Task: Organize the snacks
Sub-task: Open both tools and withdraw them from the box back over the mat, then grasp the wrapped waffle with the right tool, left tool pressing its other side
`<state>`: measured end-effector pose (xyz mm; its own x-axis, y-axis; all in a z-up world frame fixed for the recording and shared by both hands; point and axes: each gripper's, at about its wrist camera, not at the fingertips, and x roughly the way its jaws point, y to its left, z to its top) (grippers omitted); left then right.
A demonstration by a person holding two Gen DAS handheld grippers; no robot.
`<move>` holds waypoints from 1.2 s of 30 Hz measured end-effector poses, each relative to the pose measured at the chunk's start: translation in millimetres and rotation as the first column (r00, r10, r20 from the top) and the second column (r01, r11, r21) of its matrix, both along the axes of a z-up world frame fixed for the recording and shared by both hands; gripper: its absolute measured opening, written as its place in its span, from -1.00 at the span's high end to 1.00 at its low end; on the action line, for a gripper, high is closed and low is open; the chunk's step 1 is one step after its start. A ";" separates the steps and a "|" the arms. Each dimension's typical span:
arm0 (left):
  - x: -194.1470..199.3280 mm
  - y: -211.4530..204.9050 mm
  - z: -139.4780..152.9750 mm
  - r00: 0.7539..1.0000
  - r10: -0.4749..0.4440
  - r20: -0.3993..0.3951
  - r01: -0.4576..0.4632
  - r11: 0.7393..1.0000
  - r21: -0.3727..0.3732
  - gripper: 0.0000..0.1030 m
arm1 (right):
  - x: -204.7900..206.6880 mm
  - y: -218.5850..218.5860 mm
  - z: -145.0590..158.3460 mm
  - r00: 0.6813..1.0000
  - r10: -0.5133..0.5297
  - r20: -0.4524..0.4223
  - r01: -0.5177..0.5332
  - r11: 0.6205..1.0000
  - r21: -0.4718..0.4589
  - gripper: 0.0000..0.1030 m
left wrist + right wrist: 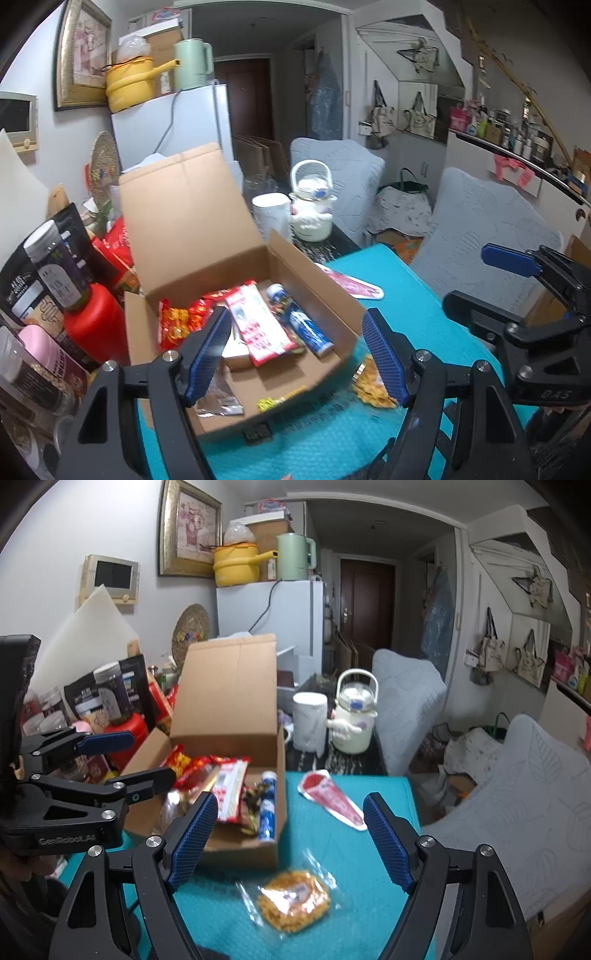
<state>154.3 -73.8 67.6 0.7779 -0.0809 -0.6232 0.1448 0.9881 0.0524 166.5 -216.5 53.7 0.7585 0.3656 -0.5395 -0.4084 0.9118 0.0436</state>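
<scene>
**Box on the left, loose snacks to its right**

A cardboard box [236,834] sits on the table mat [369,849], with snack packets [229,786] inside. Right of it lies a noodle packet [293,899] nearer, a cone-shaped packet [332,799] farther. A mug [310,720] and kettle [354,716] stand behind.

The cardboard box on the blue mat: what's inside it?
Inside the cardboard box lie red snack packets, orange-red candy bags, a blue-and-white tube and a clear wrapper. Whatever lies beneath these is covered.

Reads "GenRobot.AI" in pale letters on the left gripper [110,764] body. Reads "DAS" on the right gripper [524,280] body. Snack packet print too blurred to read.
</scene>
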 end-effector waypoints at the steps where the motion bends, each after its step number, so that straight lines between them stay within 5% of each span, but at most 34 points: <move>1: -2.6 -3.2 -1.4 1.000 -0.009 -0.002 0.009 1.000 -0.002 -0.42 | -2.2 -2.5 -2.1 1.000 -0.001 -0.003 0.001 1.000 0.000 -0.59; 16: -20.4 -39.1 -41.0 0.994 -0.074 -0.084 0.071 0.997 -0.037 -0.42 | -19.3 -37.9 -39.9 0.998 0.021 -0.055 -0.021 1.000 0.005 -0.59; 36: -13.1 -48.6 -125.6 0.966 0.061 -0.252 -0.077 0.995 -0.056 -0.42 | 22.2 -47.7 -111.7 0.975 0.123 -0.183 -0.130 0.991 -0.030 -0.59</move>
